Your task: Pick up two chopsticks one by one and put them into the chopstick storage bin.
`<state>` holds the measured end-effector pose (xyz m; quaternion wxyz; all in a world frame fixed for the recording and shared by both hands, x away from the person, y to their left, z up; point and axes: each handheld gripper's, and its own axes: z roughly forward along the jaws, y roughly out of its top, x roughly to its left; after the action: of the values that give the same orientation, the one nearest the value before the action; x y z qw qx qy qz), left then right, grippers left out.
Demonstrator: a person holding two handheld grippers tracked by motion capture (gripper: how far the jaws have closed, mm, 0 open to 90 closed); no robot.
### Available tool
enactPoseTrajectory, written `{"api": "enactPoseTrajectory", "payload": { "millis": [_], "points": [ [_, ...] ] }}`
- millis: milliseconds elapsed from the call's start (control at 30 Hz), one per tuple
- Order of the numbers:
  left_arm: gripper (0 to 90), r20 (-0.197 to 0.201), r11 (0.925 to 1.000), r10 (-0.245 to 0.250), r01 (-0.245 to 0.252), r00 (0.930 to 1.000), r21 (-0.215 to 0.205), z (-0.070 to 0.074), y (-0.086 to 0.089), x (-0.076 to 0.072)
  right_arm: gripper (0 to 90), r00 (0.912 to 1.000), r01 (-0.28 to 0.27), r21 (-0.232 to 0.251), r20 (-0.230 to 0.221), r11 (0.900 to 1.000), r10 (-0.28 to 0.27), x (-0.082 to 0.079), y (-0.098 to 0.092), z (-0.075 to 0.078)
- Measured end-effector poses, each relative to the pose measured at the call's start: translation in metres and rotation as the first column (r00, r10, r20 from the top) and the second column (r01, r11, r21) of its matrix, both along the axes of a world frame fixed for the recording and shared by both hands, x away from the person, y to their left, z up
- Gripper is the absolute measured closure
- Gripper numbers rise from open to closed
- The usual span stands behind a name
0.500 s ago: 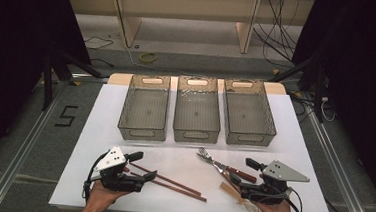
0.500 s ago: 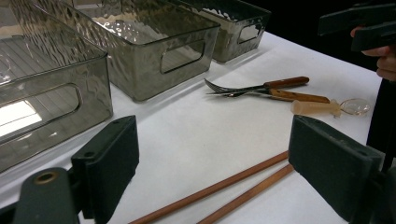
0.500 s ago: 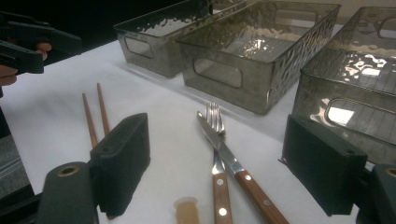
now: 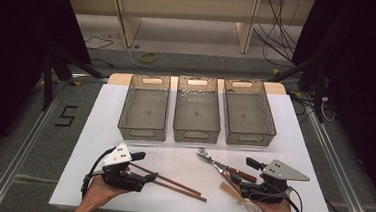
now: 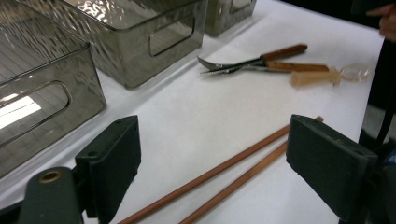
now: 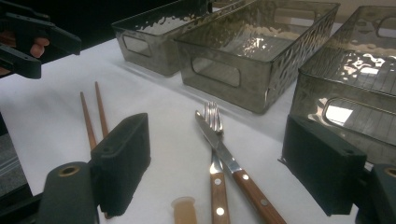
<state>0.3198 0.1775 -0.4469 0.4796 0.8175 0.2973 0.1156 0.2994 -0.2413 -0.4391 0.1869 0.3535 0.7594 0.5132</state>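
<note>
White table (image 4: 187, 161), chopsticks (image 4: 170, 181), cutlery (image 4: 224, 167): all unmoved since before.

Three bins are set side by side at the far half of the table (image 4: 99, 130): left bin (image 4: 145, 107), middle bin (image 4: 198, 109), right bin (image 4: 248, 111), nearly touching. Nothing can be made out in them. Nearer the person, a pair of chopsticks (image 4: 170, 182) is laid on the table, left of centre, just in front of the left bin & middle bin. To the right, a fork (image 4: 207, 157) & knife (image 4: 231, 170) are laid crossing each other, in front of the middle bin & right bin. A spoon (image 4: 239, 199) is laid just beside them, nearest the table's near edge.
</note>
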Motion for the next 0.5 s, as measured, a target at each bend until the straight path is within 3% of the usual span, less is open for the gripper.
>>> {"api": "enactPoseTrajectory", "payload": {
  "millis": [67, 100, 167, 200, 300, 333, 367, 400, 433, 500],
  "points": [
    [17.4, -0.031, 0.9985, -0.018, 0.019, 0.9994, 0.051, 0.002, -0.004, 0.004, 24.3, 1.0, -0.001, -0.007, -0.002, 1.0, 0.001, 0.0, 0.0, 0.0],
    [17.3, -0.031, 0.9985, -0.018, 0.019, 0.9994, 0.051, 0.002, -0.004, 0.004, 24.4, 1.0, -0.003, -0.009, -0.002, 1.0, 0.003, 0.0, 0.001, 0.0],
    [18.0, -0.038, 0.993, -0.04, 0.044, 0.9985, 0.11, 0.007, -0.01, 0.011, 24.4, 1.0, -0.003, -0.01, -0.003, 1.0, 0.003, 0.0, 0.001, 0.0],
    [19.2, -0.038, 0.993, -0.04, 0.044, 0.9985, 0.11, 0.007, -0.01, 0.011, 24.3, 1.0, -0.003, -0.01, -0.005, 1.0, 0.003, 0.001, 0.001, -0.001],
    [20.5, -0.056, 0.9826, -0.084, 0.092, 0.9948, 0.161, 0.012, -0.017, 0.015, 24.3, 0.9999, -0.004, -0.011, -0.01, 1.0, 0.004, 0.001, 0.001, -0.001],
    [21.3, -0.076, 0.9713, -0.11, 0.123, 0.991, 0.204, 0.015, -0.021, 0.017, 24.3, 0.9999, -0.005, -0.011, -0.01, 1.0, 0.005, 0.001, 0.001, -0.001],
    [22.7, -0.076, 0.9713, -0.11, 0.123, 0.991, 0.204, 0.015, -0.021, 0.017, 24.3, 0.9999, -0.006, -0.012, -0.011, 1.0, 0.006, 0.001, 0.001, -0.001],
    [24.2, -0.079, 0.9625, -0.129, 0.144, 0.9885, 0.23, 0.017, -0.024, 0.018, 24.4, 0.9999, -0.007, -0.012, -0.011, 1.0, 0.007, 0.001, 0.001, -0.001],
    [25.3, -0.085, 0.9481, -0.148, 0.166, 0.9853, 0.271, 0.019, -0.027, 0.019, 24.3, 0.9999, -0.007, -0.014, -0.013, 1.0, 0.007, 0.001, 0.001, -0.001],
    [27.8, -0.091, 0.9377, -0.161, 0.181, 0.9827, 0.296, 0.02, -0.03, 0.022, 24.5, 0.9999, -0.009, -0.014, -0.014, 1.0, 0.009, 0.001, 0.001, -0.001]
  ]
}}
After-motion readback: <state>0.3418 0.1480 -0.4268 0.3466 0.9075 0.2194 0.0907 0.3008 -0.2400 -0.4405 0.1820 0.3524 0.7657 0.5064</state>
